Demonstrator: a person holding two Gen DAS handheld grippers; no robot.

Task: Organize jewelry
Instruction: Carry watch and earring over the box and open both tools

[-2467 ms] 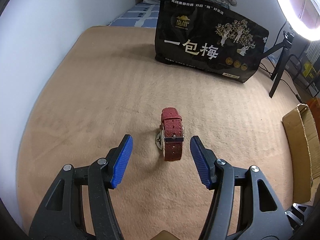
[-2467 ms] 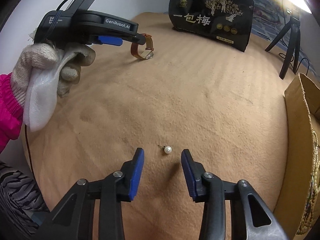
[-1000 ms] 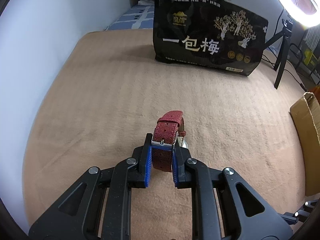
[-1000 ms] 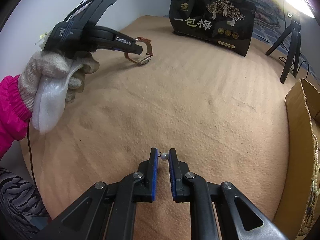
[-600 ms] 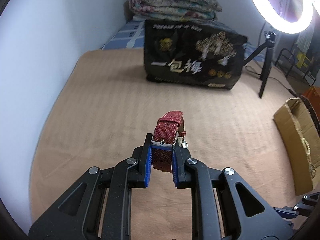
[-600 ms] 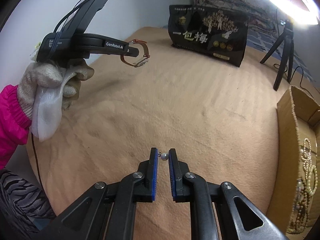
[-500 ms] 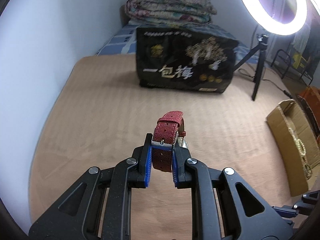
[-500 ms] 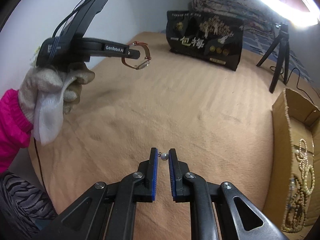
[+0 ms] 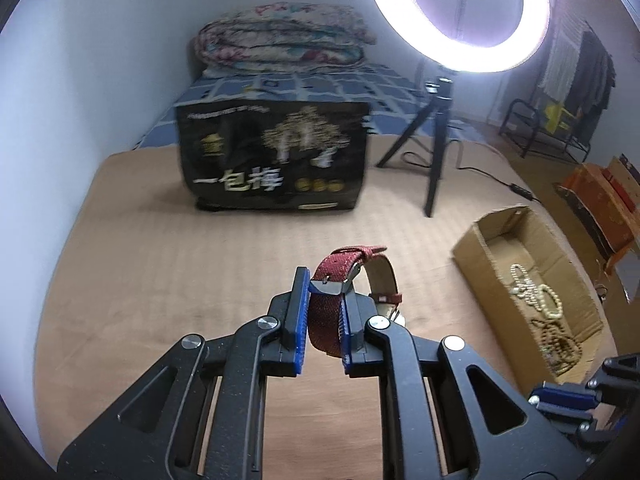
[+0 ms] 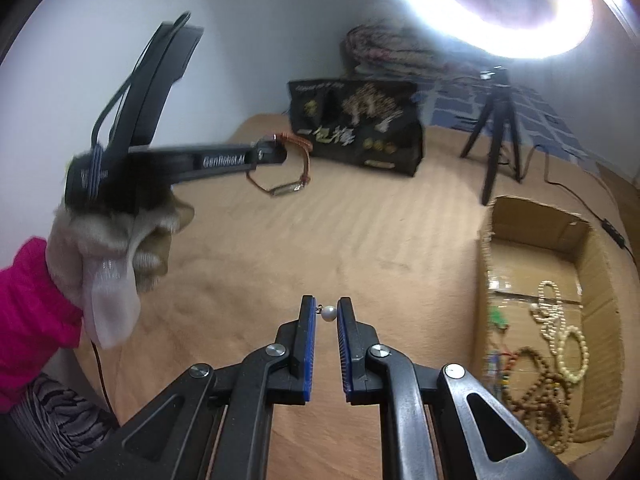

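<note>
A red fabric-strap watch [image 9: 352, 258] is clamped by its strap in my left gripper [image 9: 325, 300], whose jaws are closing tighter on it; it hangs clear above the tan blanket [image 9: 160, 280]. From the right wrist view the same left gripper [image 10: 276, 154], in a gloved hand [image 10: 120, 236], carries the watch [image 10: 286, 188] in the air. My right gripper [image 10: 326, 308] is shut on a small pearl earring [image 10: 329, 313] at its pad tips. An open cardboard box [image 10: 486, 260] with several bead strings [image 10: 560, 320] lies to the right.
A black snack bag [image 9: 272, 160] stands at the back of the blanket. A ring light [image 9: 456, 12] on a tripod [image 9: 436, 140] stands behind the cardboard box [image 9: 480, 248]. A folded quilt [image 9: 280, 40] lies beyond, and a wall runs along the left.
Both grippers have risen off the blanket, each carrying its piece, and both views have swung toward the box. The watch now sits more tilted in the left jaws.
</note>
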